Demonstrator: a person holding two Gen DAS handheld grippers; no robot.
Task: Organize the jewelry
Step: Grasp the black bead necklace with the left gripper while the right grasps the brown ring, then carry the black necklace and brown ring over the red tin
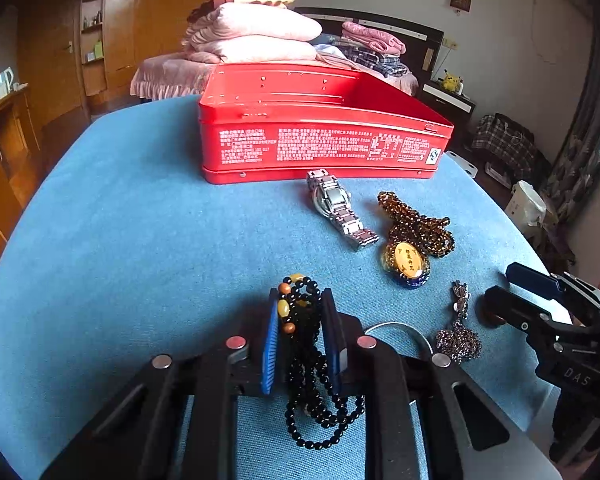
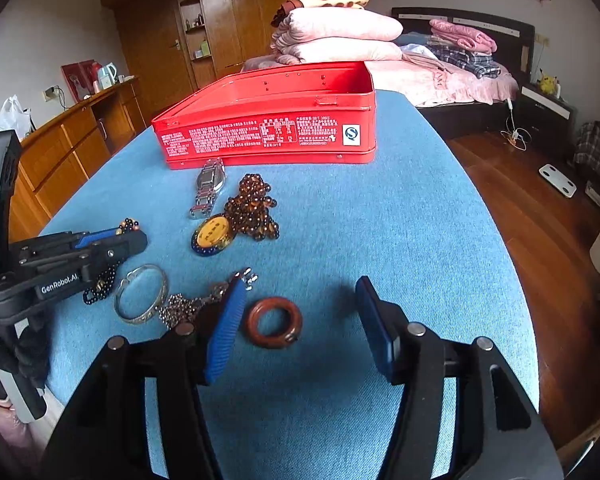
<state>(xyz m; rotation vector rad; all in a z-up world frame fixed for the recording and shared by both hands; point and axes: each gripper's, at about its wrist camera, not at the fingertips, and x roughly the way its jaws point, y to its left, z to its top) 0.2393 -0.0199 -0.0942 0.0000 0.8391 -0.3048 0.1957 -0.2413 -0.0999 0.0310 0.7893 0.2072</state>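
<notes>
Clenching the black bead necklace point(image 1: 306, 360) in the left gripper point(image 1: 304, 336) low over the blue bench point(image 1: 140, 240), probably for the red tin point(image 1: 324, 136), with right gripper point(image 2: 300, 320) released around the brown ring point(image 2: 274, 322).

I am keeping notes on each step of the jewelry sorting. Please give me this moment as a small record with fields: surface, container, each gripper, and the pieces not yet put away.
surface: blue cloth
container: red tin, open, no jewelry visible inside
left gripper: closed on black bead bracelet
right gripper: open, brown ring lying between its fingers, not touched
not yet put away: silver watch, amber bead necklace with yellow pendant, silver bangle, small dark chain
</notes>
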